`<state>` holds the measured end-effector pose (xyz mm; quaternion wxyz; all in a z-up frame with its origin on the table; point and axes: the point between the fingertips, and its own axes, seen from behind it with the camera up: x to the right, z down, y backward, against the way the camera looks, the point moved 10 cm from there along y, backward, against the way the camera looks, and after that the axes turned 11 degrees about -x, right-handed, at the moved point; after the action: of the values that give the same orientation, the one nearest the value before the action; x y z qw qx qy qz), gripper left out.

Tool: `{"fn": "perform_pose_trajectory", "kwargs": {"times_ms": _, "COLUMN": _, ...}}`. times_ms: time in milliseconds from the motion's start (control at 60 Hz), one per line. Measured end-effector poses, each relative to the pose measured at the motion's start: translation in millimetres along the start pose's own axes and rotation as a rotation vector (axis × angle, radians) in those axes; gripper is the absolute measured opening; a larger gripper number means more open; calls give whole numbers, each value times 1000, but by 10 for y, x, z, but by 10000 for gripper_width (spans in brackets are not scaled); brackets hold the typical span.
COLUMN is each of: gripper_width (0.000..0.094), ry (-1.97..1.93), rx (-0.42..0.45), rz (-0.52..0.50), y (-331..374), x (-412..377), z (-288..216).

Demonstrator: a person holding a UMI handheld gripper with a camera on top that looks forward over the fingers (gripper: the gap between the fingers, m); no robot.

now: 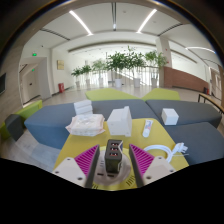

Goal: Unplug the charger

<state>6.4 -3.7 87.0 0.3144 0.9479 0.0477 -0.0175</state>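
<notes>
The gripper [115,160] is closed on the charger [115,154] at bottom centre, both pink pads pressing its sides, above the yellow desk [95,140]. A white cable [168,148] lies at lower right.

Gripper-mounted; faces forward over jaws.

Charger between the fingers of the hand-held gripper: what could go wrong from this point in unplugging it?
The charger stands between the pads of the hand-held gripper; whether they press it isn't clear, so a pull might slip off. A white cable lies just ahead on the yellow table and could snag or drag. The nearby white box may get bumped.
</notes>
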Motion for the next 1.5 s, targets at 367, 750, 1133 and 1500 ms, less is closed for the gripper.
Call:
{"fn": "perform_pose_trajectory", "kwargs": {"times_ms": 367, "gripper_width": 108, "ry": 10, "rx": 94, "rz": 43, "y": -136, "x": -1, "z": -56}}
{"fn": "perform_pose_trajectory", "kwargs": {"times_ms": 750, "gripper_width": 107, "ry": 58, "rx": 319, "rz": 97, "y": 1073, "x": 284, "z": -1077}}
{"fn": "perform_pose_trajectory", "kwargs": {"times_ms": 1133, "gripper_width": 169, "ry": 19, "rx": -107, "rz": 159, "y": 295, "x": 978, "z": 382}}
{"fn": "perform_pose_trajectory", "kwargs": {"times_ms": 1500, "gripper_width": 795, "ry": 53, "rx": -182, "rz": 187, "y": 222, "x": 1067, "z": 384}}
